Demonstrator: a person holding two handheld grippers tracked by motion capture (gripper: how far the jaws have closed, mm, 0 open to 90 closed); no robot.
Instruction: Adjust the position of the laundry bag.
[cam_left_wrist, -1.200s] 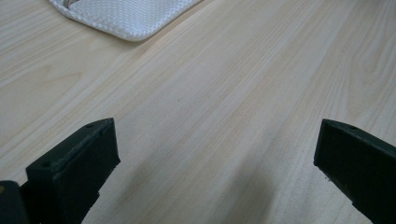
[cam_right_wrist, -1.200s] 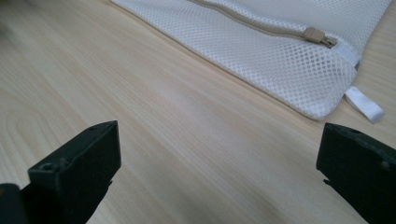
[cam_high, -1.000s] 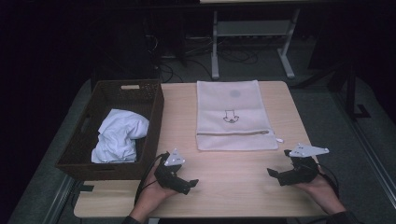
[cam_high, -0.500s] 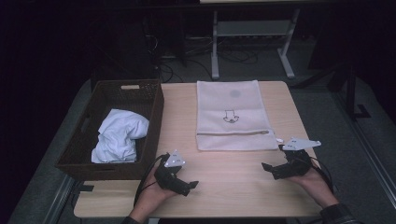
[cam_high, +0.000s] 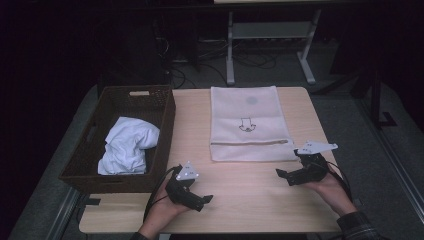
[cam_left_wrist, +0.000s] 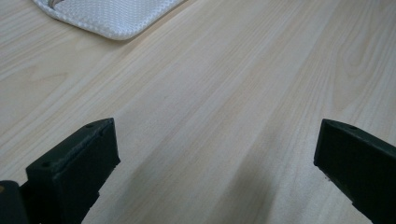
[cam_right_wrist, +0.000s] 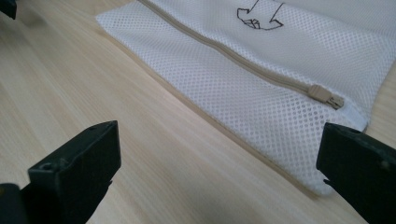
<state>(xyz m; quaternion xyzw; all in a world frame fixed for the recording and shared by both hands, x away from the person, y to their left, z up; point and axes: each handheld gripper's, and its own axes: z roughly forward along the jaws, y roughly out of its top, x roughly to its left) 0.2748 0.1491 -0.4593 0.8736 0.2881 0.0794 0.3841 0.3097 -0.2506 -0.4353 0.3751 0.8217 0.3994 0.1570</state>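
The right gripper (cam_high: 286, 175), jaws spread wide and gripping nothing, is sitting nearer the mesh bag (cam_high: 247, 125), whose zipper pull (cam_right_wrist: 325, 96) is lying at one o'clock; the left gripper (cam_high: 202, 199) is gaping too.

Wooden table (cam_high: 250, 192), mesh bag (cam_high: 247, 125), wicker basket (cam_high: 165, 125)

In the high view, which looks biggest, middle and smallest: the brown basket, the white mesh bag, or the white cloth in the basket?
1. Brown basket, by a little.
2. White mesh bag; close to the basket, so unsure.
3. White cloth, clearly smallest.
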